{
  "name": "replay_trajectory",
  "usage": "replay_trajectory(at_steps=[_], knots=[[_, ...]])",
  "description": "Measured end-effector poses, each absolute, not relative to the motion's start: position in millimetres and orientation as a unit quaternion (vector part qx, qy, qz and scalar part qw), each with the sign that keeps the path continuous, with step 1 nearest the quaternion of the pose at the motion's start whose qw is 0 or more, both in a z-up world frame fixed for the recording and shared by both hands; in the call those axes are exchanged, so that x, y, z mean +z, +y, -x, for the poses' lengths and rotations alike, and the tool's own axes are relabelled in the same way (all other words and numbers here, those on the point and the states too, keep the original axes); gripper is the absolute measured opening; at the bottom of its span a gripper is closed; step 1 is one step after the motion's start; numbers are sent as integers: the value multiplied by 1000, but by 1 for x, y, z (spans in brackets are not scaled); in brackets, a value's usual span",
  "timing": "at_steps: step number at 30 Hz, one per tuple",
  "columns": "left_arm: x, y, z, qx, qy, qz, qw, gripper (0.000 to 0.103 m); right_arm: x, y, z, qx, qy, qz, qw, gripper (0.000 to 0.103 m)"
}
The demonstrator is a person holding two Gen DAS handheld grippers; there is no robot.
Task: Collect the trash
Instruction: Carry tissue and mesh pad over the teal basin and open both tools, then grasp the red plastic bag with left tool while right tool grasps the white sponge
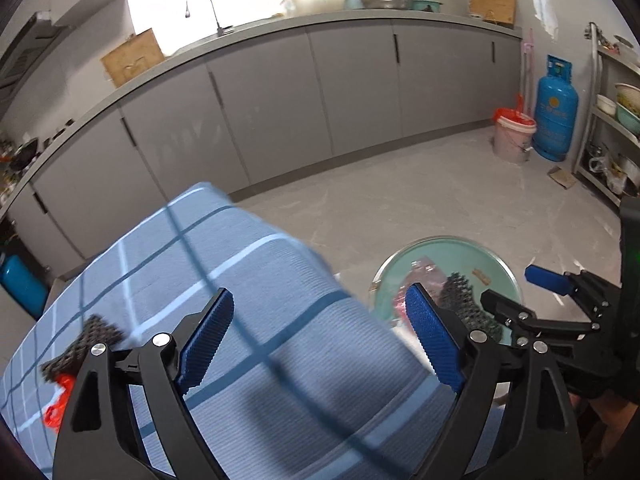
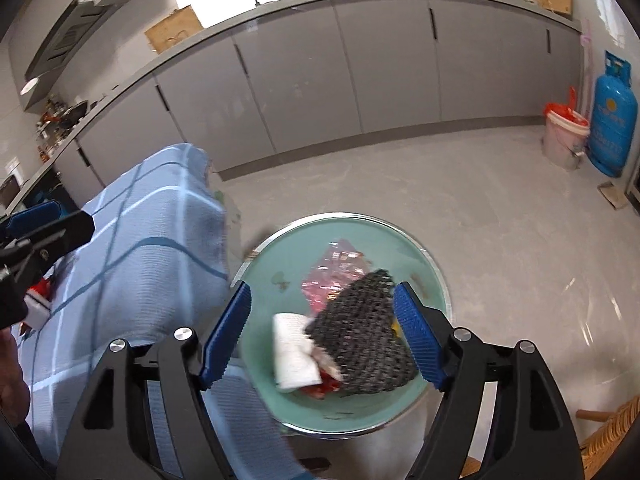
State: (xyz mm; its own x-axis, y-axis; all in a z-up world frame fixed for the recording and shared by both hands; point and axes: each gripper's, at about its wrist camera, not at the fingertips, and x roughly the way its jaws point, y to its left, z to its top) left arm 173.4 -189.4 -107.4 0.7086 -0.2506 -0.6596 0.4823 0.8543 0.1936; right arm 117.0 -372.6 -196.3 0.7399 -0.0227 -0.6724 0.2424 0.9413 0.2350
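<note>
Hanging over the bench's blue checked cloth (image 1: 256,280), the left hand-held gripper (image 1: 320,340) stands wide apart and empty. The right hand-held gripper (image 2: 322,334), also spread with nothing gripped, hovers over the green basin (image 2: 432,280) beside the bench's edge, where black mesh (image 2: 360,344), a white tissue (image 2: 294,354) and a pink wrapper (image 2: 332,276) lie.

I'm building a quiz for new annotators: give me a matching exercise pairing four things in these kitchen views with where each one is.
Things:
1. dark mesh pad
2. checked blue cloth
3. blue gas cylinder
4. tap

Places:
A. on the grey counter, by the window
B. in the green basin
C. standing on the floor beside the pink bucket
D. spread over the table

Pairs: 1-B, 2-D, 3-C, 4-A
</note>
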Motion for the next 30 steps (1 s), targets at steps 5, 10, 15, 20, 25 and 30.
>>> replay_trajectory(at_steps=[5,10,15,20,25,30], knots=[[-99,-151,-174,-168,324,-162,917,87,-184,-345,-124,-44,349,-142,925,74],[-91,-107,-168,-133,322,-145,926,87,-170,-312,-128,-13,345,-127,930,74],[-88,-44,-157,-76,321,-136,934,87,-156,-269,-131,32,346,-107,932,74],[-94,29,-148,3,336,-127,933,88,-147,-220,-134,81,346,-86,931,75],[-113,94,-149,74,368,-108,920,89,-142,-168,-141,127,351,-63,926,82],[-124,133,-150,102,390,-76,912,89,-136,-122,-146,157,351,-35,922,87]])
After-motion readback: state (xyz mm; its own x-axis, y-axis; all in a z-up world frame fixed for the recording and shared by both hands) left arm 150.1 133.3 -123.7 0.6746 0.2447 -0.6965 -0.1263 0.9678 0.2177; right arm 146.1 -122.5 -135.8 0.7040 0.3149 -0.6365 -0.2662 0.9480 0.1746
